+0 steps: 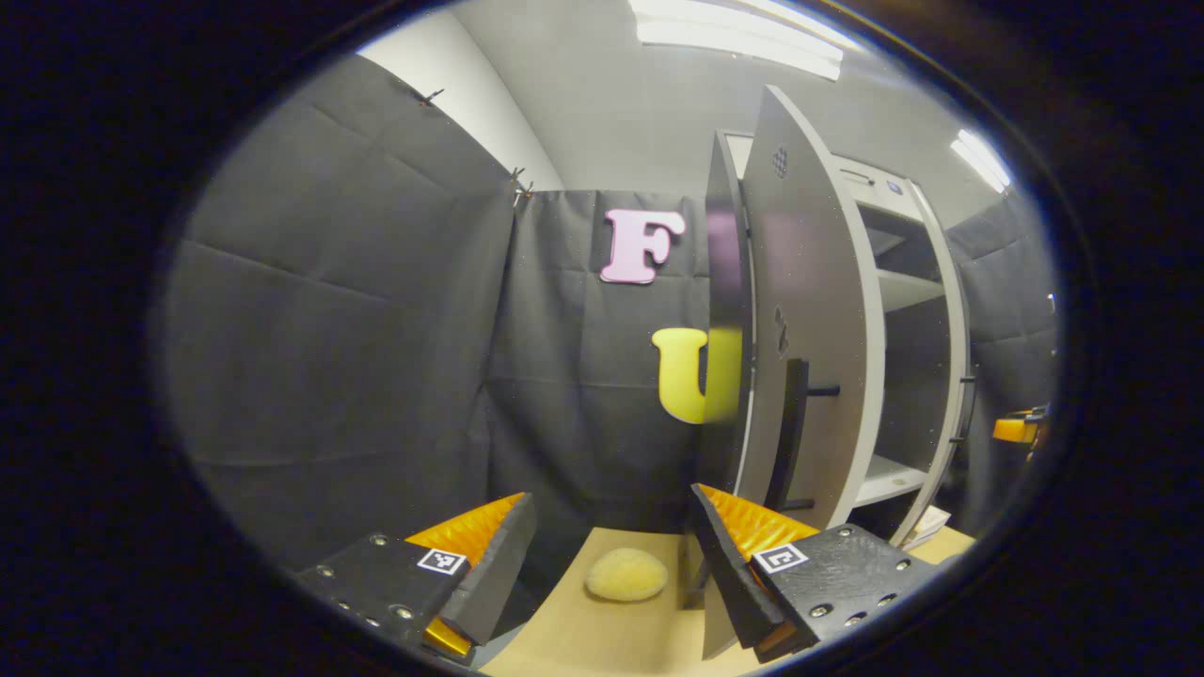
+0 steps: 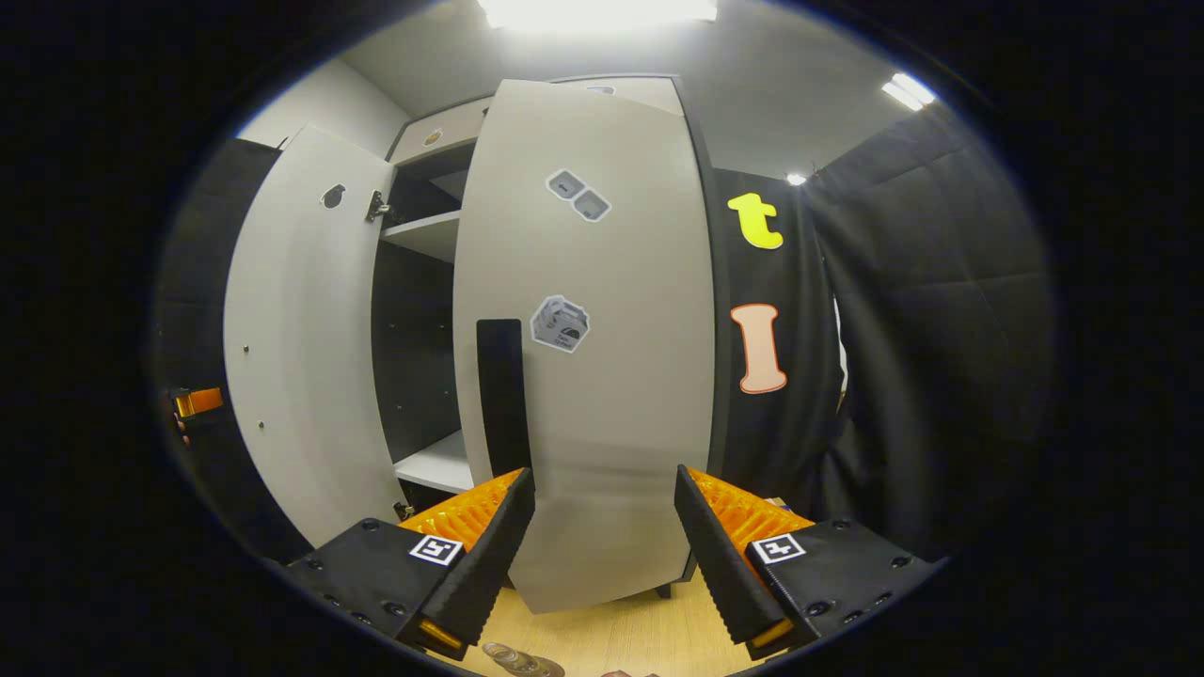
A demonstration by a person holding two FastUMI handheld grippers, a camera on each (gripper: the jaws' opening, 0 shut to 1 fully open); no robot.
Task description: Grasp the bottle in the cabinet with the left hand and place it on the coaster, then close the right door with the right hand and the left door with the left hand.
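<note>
Two pale grey cabinet doors are what I'm mostly looking at. From my right gripper view the right door [image 2: 602, 376], with its black upright handle [image 2: 499, 395], is swung most of the way over the tall grey cabinet [image 2: 423, 235], and the left door [image 2: 301, 348] stands wide open beside it. From the left gripper view that left door [image 1: 809, 310] is just ahead, edge-on. Light wooden tabletop [image 1: 602, 639] underneath, with a round yellowish coaster [image 1: 626, 574] sitting bare on it. Left gripper [image 1: 611, 564] has fingers spread, nothing between them. Right gripper [image 2: 602, 545] same, fingers apart in front of the right door. Can't tell where the bottle is, honestly.
</note>
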